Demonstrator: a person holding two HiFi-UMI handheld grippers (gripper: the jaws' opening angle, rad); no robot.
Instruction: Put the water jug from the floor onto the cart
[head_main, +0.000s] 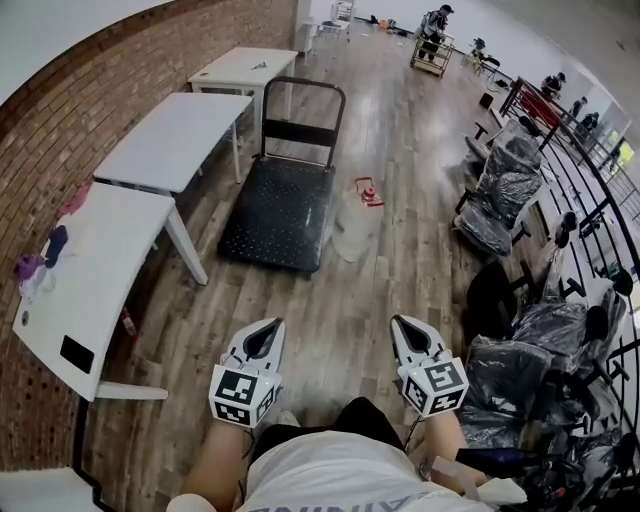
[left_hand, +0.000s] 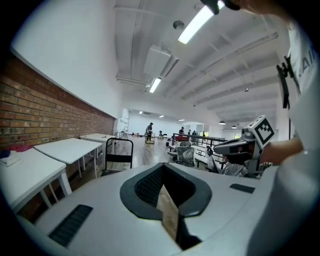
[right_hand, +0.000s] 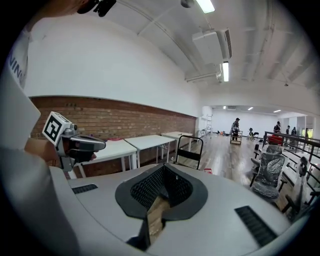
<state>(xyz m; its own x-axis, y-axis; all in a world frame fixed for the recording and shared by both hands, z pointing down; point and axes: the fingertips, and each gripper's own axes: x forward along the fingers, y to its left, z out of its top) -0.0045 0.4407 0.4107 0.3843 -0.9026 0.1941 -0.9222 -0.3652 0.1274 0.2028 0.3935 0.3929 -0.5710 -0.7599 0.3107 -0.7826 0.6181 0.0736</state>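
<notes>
Wood-plank floor (head_main: 350, 300), big open room, brick wall (head_main: 120, 70) along the left. Left tool (head_main: 277, 322) and right tool (head_main: 397, 320) are held low at the near edge of the head view, side by side and well apart, both pointing forward and slightly down. Both tools have jaws closed tip to tip with nothing between them; the same shows in each gripper view. Black flat cart (head_main: 280, 210) sits ahead on the floor, deck bare, push handle at its far end. Water jug (head_main: 355, 228), clear with a red top, stands upright on the floor just beside the cart's right edge, near its near-right corner, not on the deck; touching or not, can't tell. White desks (head_main: 180, 135) line the brick wall left of the cart. Wrapped chairs (head_main: 500, 200) and a black railing (head_main: 580, 190) run down the right side. A person (head_main: 433, 35) stands at the far end.
</notes>
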